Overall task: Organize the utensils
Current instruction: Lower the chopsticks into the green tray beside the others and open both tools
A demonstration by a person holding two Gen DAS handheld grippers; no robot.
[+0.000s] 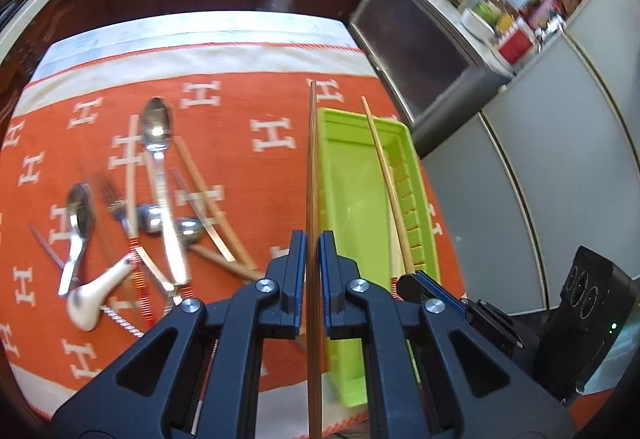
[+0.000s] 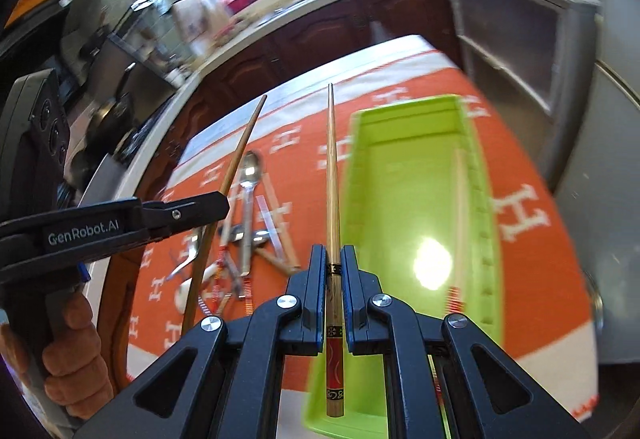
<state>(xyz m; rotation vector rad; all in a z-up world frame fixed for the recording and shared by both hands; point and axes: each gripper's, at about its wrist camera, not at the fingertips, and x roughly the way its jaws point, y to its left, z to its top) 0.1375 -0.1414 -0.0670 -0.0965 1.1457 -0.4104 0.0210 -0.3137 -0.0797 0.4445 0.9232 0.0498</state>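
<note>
L wrist view, left to right. Lower left of frame: loose pile of utensils (image 1: 152,223) on the orange cloth (image 1: 248,167) over the desk, incl. two metal spoons, a white ceramic spoon, a fork, several chopsticks, all crossed over each other. Centre: left gripper (image 1: 313,263) clamped tight on a dark brown chopstick (image 1: 313,167), which runs straight up the frame, clear of the cloth. Just right of it: green tray (image 1: 360,207), long side running up the frame, slotted wall on its right; looks nearly empty. Lower right: right gripper (image 1: 416,285) seen side-on, a paler chopstick (image 1: 384,179) rising from it above the tray.

R wrist view, left to right. Far left: a hand on the left gripper's handle, brown stick slanting up from it. Left of centre: same pile, blurred. Centre: right gripper's jaws closed on the pale chopstick, red patterned butt end toward the camera, tip pointing to upper centre. Right: tray, glare spot on its floor; what looks like one stick lying along its right wall, not sure.

Step in hand, my read: carry phase. Each gripper holds one stick, lifted, at the tray but not in it.

Next move calls for: bring both over the tray, turn sticks parallel to its long side, lower flat, then let go. Rest of pile still to sort.
</note>
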